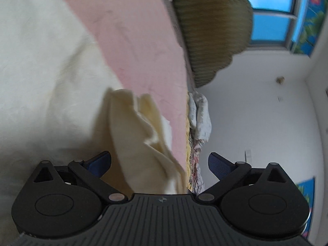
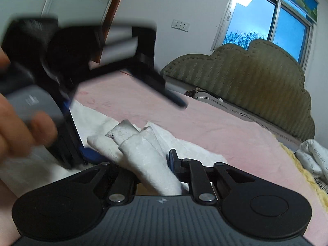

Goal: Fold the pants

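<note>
The pants [image 1: 41, 65] are cream-white cloth spread on a pink bed sheet [image 1: 133, 30]. In the left wrist view a bunched fold of them [image 1: 141, 135] rises between my left gripper's [image 1: 160, 162] wide-open blue fingers [image 1: 100, 162], untouched by either pad. In the right wrist view my right gripper [image 2: 143, 162] is shut on a bunched end of the pants [image 2: 143, 153], with the cloth pinched between its fingers. The left gripper's black body [image 2: 67, 61], blurred, hovers at the left above the cloth, held by a hand [image 2: 18, 127].
An olive padded headboard [image 2: 246, 78] stands at the far end of the bed. A window [image 2: 266, 20] is behind it. Folded white printed bedding [image 2: 313, 155] and a yellow blanket edge [image 2: 303, 164] lie at the bed's right side. White wall [image 1: 256, 112] beyond.
</note>
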`<state>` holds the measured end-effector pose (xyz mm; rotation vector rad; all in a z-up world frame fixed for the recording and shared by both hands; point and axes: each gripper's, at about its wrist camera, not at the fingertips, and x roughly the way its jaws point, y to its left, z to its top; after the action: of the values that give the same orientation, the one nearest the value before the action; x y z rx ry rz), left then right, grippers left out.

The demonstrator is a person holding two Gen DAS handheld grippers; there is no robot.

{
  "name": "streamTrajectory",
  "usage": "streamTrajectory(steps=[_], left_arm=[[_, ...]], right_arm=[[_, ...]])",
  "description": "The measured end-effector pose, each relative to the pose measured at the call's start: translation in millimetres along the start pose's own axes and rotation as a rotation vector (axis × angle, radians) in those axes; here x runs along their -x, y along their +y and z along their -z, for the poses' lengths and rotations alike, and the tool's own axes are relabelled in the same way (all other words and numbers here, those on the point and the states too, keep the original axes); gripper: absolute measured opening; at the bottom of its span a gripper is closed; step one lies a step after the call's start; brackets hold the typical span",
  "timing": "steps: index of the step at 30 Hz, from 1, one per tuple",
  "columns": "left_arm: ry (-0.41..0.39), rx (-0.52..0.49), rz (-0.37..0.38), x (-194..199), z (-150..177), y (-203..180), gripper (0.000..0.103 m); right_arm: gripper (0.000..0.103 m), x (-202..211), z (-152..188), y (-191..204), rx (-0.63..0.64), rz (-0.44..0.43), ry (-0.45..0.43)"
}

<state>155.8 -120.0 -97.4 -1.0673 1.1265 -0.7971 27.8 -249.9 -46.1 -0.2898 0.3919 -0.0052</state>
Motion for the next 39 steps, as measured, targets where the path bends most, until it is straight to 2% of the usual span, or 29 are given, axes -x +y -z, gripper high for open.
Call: streamTrajectory(steps=[2, 4, 7, 8, 9, 11, 14, 16, 19, 22, 25, 33, 34, 36, 39], left_arm=[[-0.026, 0.023, 0.025, 3, -6, 1, 0.101], [-0.051, -0.003, 0.012, 6, -13, -5, 0.094], [-0.050, -0.052, 0.004, 9, -22, -15, 0.062], [-0.042, -0.070, -0.004, 10, -23, -17, 0.040], [-0.044, -0.093, -0.015, 13, -24, -19, 0.027], [-0.085, -0.167, -0.059, 24, -25, -26, 0.014], [-0.158, -0.339, -0.152, 45, -21, -43, 0.012], [-0.215, -0.469, -0.247, 61, -13, -55, 0.012], [-0.304, -0.718, -0.448, 79, 6, -69, 0.012], [-0.347, -0.874, -0.592, 85, 20, -70, 0.012], [-0.369, -0.904, -0.666, 93, 21, -63, 0.013], [-0.407, -0.889, -0.733, 117, 24, -41, 0.015], [-0.394, -0.880, -0.751, 117, 22, -36, 0.016], [-0.378, -0.850, -0.782, 116, 19, -29, 0.018], [-0.380, -0.856, -0.797, 116, 20, -29, 0.021]], right_arm=[[0.013, 3, -2, -2, -0.031, -0.005, -0.007], [0.013, 5, -4, -4, -0.056, -0.010, -0.012], [0.013, 8, -7, -2, -0.076, -0.019, -0.029], [0.013, 9, -8, 0, -0.082, -0.027, -0.037], [0.013, 9, -10, 1, -0.086, -0.038, -0.041], [0.013, 8, -12, 7, -0.075, -0.058, -0.040], [0.013, 5, -18, 21, -0.037, -0.107, -0.046], [0.013, 2, -24, 36, -0.004, -0.141, -0.052], [0.013, -5, -32, 62, 0.046, -0.202, -0.060], [0.013, -13, -36, 85, 0.075, -0.265, -0.050], [0.014, -20, -36, 101, 0.092, -0.311, -0.038], [0.015, -27, -37, 130, 0.135, -0.382, -0.023], [0.017, -31, -36, 133, 0.151, -0.386, -0.001], [0.031, -35, -34, 140, 0.181, -0.386, 0.049], [0.039, -25, -35, 146, 0.234, -0.369, 0.057]])
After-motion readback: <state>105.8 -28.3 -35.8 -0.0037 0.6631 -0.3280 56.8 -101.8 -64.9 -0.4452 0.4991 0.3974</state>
